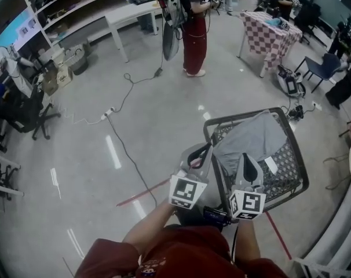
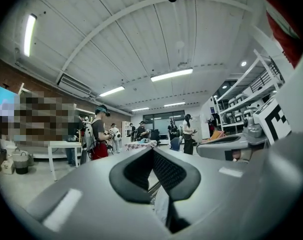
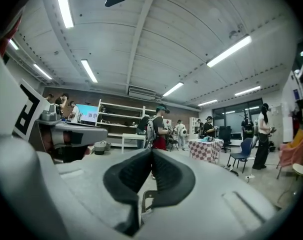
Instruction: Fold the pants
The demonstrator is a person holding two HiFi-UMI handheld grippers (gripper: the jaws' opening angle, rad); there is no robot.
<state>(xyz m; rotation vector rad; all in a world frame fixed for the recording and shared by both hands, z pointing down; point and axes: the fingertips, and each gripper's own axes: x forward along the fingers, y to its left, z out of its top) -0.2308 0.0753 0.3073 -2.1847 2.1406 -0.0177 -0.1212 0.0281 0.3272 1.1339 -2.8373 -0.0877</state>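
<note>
Grey pants [image 1: 253, 136] lie bunched in a black wire basket [image 1: 301, 168] on the floor, right of centre in the head view. My left gripper [image 1: 205, 150] hangs at the basket's near left rim, its jaws shut, and I see nothing between the pads. My right gripper [image 1: 247, 158] is over the basket's near side, above the grey cloth, also shut. In the left gripper view the closed jaws [image 2: 152, 153] point level across the room, with the right gripper [image 2: 226, 146] beside them. The right gripper view shows its shut jaws [image 3: 152, 153] and a bit of basket wire [image 3: 147, 199] below.
A person in red trousers [image 1: 194, 42] stands ahead near a checkered table [image 1: 269, 30] and a white table [image 1: 129, 13]. A cable [image 1: 124, 149] and a red tape line [image 1: 142, 193] cross the floor to the left. A blue chair [image 1: 321, 68] is at the right, an office chair [image 1: 30, 116] at the left.
</note>
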